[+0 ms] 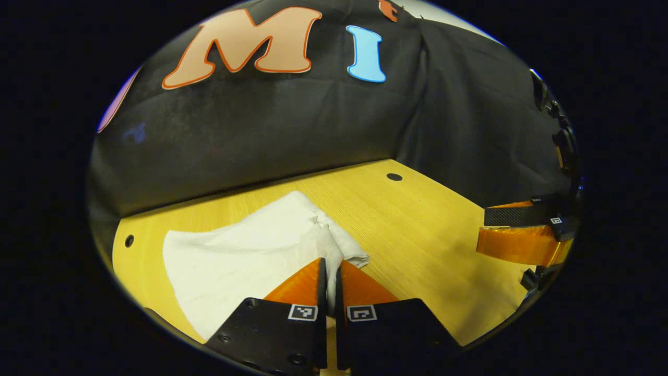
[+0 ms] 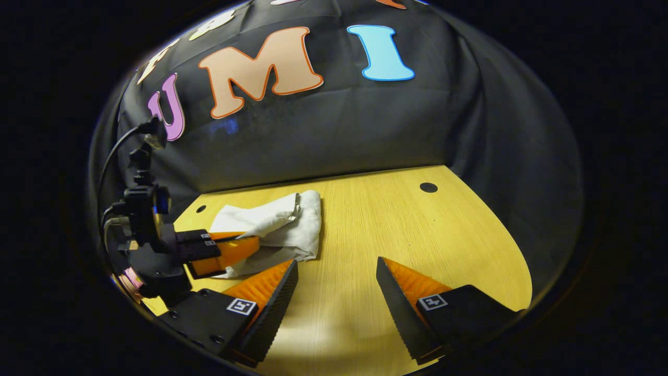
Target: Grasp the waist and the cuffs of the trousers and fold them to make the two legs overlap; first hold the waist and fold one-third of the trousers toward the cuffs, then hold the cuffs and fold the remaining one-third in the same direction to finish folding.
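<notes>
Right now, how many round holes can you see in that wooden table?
2. One hole is near the back right of the table; the other hole is back left, beside the white trousers. Cloth may hide more.

no readable text or numbers, apart from the booth wall's letters.

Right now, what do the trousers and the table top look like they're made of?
The trousers look like soft, matte white woven cloth, perhaps cotton: they crease and bunch where the left gripper pinches them. The table looks like light wood or wood-look laminate: fine straight grain, a smooth, slightly glossy finish and round drilled holes. Which of the two, the look leaves open.
</notes>
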### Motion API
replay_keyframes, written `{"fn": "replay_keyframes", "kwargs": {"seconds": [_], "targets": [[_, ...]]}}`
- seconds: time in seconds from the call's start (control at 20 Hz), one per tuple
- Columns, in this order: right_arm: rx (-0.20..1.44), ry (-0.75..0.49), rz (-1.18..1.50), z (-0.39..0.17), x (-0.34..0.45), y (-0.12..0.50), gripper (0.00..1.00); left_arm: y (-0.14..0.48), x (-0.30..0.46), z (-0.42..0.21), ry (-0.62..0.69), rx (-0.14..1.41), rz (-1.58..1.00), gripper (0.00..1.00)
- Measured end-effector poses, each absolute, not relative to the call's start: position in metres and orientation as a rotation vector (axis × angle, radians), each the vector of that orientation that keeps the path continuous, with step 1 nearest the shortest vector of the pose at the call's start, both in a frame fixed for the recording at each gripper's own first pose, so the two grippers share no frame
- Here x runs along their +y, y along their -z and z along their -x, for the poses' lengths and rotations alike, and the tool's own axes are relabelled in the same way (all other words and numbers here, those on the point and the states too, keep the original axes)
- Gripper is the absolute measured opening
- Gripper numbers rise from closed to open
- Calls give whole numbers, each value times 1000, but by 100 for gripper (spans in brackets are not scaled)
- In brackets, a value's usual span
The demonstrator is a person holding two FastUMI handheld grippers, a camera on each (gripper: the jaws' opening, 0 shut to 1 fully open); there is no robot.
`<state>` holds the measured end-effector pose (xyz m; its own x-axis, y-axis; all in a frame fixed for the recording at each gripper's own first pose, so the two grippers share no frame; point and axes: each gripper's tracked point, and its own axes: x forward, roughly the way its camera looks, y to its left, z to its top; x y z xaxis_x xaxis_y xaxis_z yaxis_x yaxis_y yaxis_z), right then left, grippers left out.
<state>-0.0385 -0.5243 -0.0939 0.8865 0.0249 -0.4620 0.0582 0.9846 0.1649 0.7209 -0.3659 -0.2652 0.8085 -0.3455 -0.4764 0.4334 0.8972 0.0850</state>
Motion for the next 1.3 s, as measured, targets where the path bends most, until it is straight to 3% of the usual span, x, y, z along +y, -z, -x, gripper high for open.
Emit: {"fn": "replay_keyframes", "kwargs": {"seconds": [0.1, 0.2, 0.25, 0.3, 0.4, 0.45, 0.7, 0.75, 0.95, 1.3], "targets": [[482, 0, -175, 44, -518, 93, 92, 272, -365, -719, 411, 486, -149, 8], [483, -18, -173, 48, -512, 90, 96, 276, -371, -715, 419, 508, -103, 17], [483, -28, -173, 49, -509, 88, 92, 277, -370, -712, 419, 515, -83, 37], [479, -37, -174, 50, -505, 88, 96, 274, -364, -711, 392, 511, -79, 58], [464, -53, -182, 53, -498, 81, 92, 261, -352, -705, 348, 489, -69, 99], [453, -60, -186, 54, -495, 76, 96, 249, -345, -698, 329, 468, -54, 96], [403, -107, -190, 62, -477, 58, 97, 204, -293, -667, 225, 391, -39, 98], [392, -118, -194, 63, -472, 54, 92, 195, -282, -661, 205, 375, -33, 95], [365, -120, -197, 75, -459, 45, 96, 164, -239, -631, 129, 339, -43, 95], [335, -93, -188, 92, -450, 36, 97, 149, -200, -585, 52, 324, -24, 96]]}}
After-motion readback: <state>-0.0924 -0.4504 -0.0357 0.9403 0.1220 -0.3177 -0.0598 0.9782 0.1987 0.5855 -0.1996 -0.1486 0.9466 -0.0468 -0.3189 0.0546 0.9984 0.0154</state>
